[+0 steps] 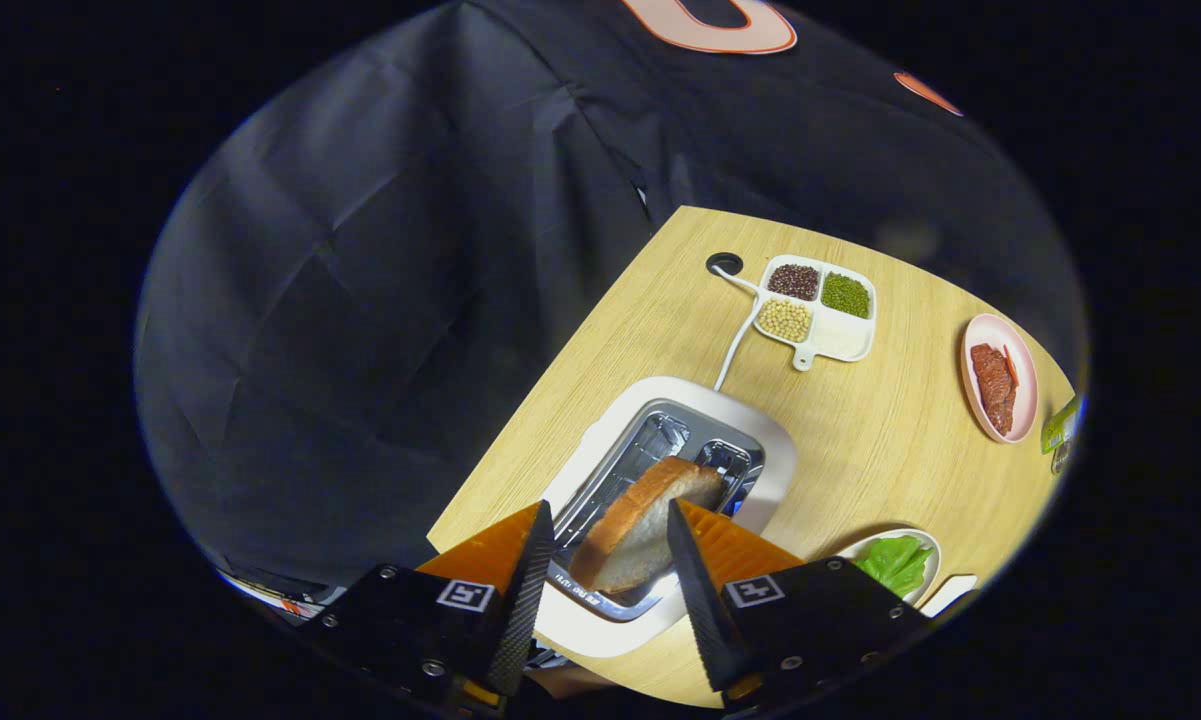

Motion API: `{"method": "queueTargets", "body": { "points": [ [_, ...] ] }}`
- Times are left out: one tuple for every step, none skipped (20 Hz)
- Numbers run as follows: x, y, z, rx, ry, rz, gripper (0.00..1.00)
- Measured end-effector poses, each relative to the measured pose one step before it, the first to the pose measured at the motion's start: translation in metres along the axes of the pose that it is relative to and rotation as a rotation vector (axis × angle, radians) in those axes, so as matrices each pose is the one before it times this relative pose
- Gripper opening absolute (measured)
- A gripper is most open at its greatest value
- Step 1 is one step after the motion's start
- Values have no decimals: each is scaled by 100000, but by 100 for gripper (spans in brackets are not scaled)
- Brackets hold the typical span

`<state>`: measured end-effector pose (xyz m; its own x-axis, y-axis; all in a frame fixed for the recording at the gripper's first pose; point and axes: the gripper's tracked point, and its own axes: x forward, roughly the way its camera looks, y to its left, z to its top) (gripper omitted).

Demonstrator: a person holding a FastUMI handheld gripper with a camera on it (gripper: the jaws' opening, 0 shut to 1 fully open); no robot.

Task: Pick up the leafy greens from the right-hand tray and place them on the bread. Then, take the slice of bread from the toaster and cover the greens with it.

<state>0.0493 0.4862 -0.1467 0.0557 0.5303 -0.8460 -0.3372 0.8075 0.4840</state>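
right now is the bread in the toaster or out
Partly out: the bread slice sits tilted above the toaster slot, between the open claw fingers.

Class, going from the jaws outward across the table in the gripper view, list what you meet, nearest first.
Open gripper with the bread slice between its jaws → toaster → white cable → divided tray of beans → cable hole.

tan-crusted bread slice [640,525] tilted above toaster slot [660,460]; leafy greens [895,562] in tray [928,550]
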Motion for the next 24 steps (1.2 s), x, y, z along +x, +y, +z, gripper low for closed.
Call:
{"method": "queueTargets", "body": {
  "points": [
    [13, -433, 193, 933, -700, -1260, 65],
    [108, -77, -110, 1765, -471, 1090, 59],
    [0, -138, -120, 747, 264, 930, 52],
    [-113, -111, -220, 423, -285, 760, 47],
    [-126, -78, 4, -209, -609, 655, 45],
    [-323, -211, -184, -510, -899, 61, 37],
    [-368, -306, -112, -746, -924, -516, 33],
    [-269, -162, -248, -498, -1202, -169, 26],
    [-425, -474, -53, -229, -1294, -916, 23],
    [-347, -324, -185, -938, -1226, -81, 14],
    [-310, -152, -250, -1038, 32, 750, 13],
    [-635, 163, -337, 206, -307, 1678, 10],
    [-691, 226, 194, 476, -1649, 1710, 9],
    [-701, -57, 351, -378, -2338, 625, 8],
    [-675, -67, 365, -165, -2368, 1437, 8],
    [-720, 101, 129, 691, -1844, 1021, 8],
    [-765, 33, 274, -15, -2063, 1045, 8],
    [-723, 109, 366, -273, -1840, 662, 8],
    [-862, 128, 420, 395, -2481, 1317, 8],
    [-839, 245, 84, 543, -2331, 1607, 8],
    [-964, 392, 356, 1416, -2751, 2761, 8],
    [-920, 231, 342, 136, -2731, 1094, 8],
    [-1075, -217, 555, -944, -3389, 198, 8],
    [-539, 145, 551, -382, -2390, 673, 8]
  ]
}}
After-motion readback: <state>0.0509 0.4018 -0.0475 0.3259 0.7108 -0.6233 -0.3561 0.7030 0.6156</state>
